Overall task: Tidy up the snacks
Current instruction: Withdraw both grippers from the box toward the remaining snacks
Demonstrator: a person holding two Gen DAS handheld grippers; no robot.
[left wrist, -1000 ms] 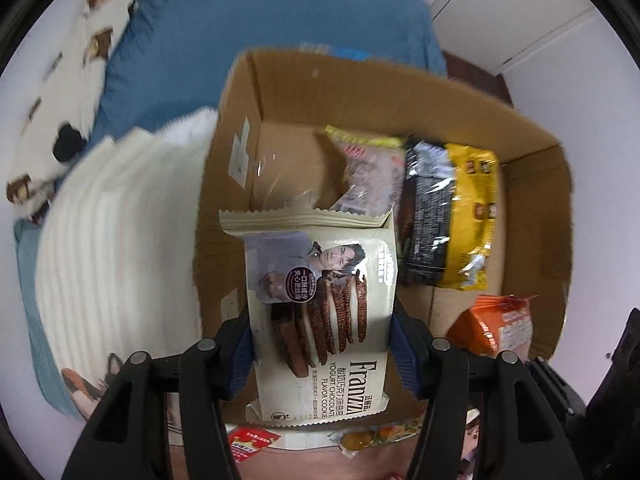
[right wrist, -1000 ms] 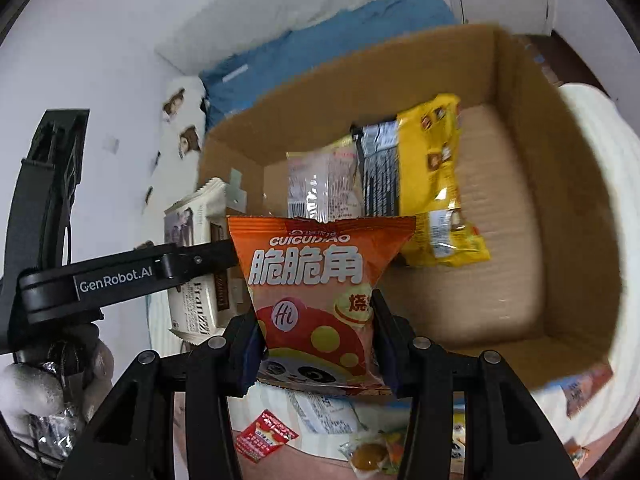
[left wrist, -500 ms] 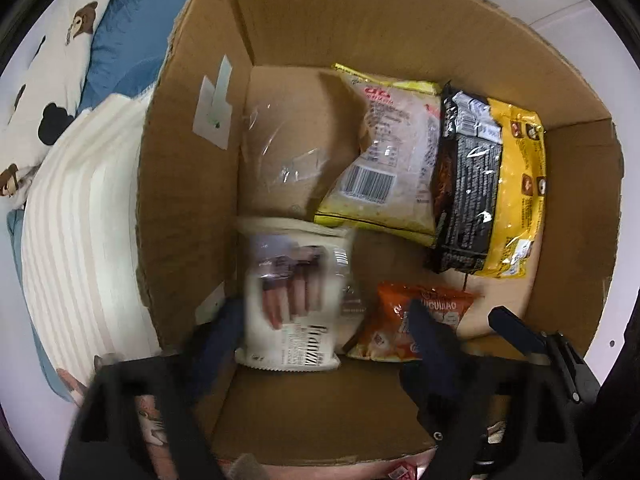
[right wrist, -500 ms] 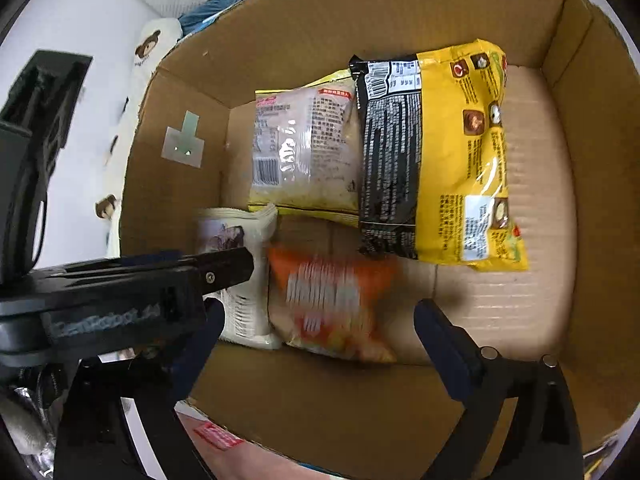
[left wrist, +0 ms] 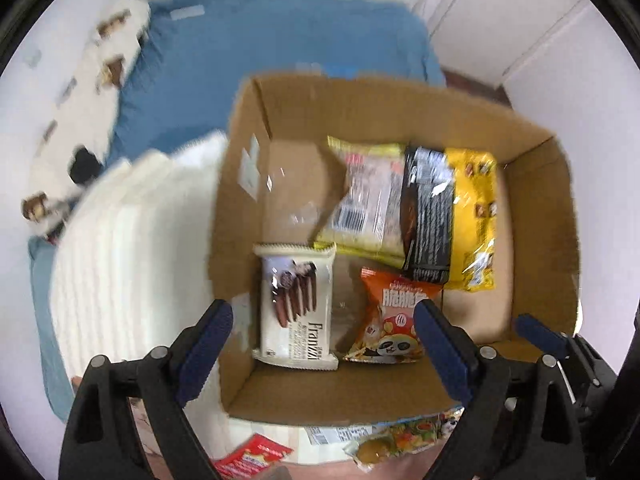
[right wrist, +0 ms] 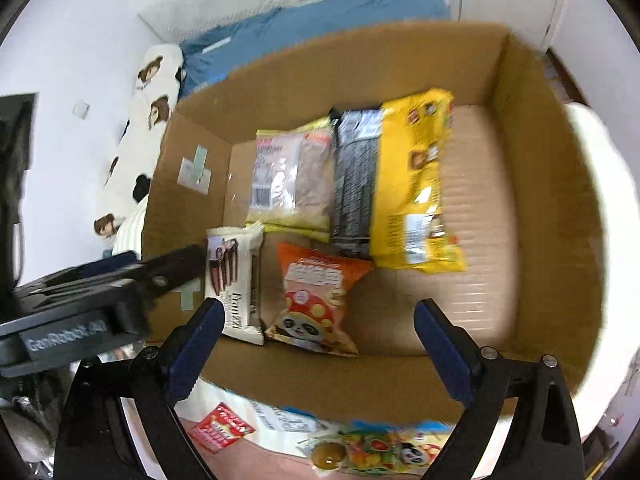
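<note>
An open cardboard box [left wrist: 248,176] [right wrist: 540,208] holds several snack packs. A white Franzzi cookie pack [left wrist: 296,304] [right wrist: 234,280] lies at its near left, and beside it an orange panda chip bag [left wrist: 394,320] [right wrist: 316,300]. Behind them lie a pale yellow-edged pack [left wrist: 368,200] [right wrist: 290,180] and a black-and-yellow bag [left wrist: 452,216] [right wrist: 396,188]. My left gripper [left wrist: 324,340] hangs open above the cookie pack, holding nothing. My right gripper [right wrist: 316,334] stands open above the chip bag, also with nothing between its fingers. The left gripper's black body [right wrist: 80,312] shows in the right wrist view.
The box rests against a white ribbed blanket [left wrist: 120,264] on a blue bed [left wrist: 272,40]. A bear-print pillow [right wrist: 136,136] lies to the left. Loose snacks lie in front of the box: a red packet [left wrist: 252,456] [right wrist: 220,428] and a colourful jelly pack [right wrist: 376,448].
Both grippers let go: the cookie pack and the orange chip bag dropped into the box and now lie on its floor. Both grippers opened wide, dipped into the box, then drew back up.
</note>
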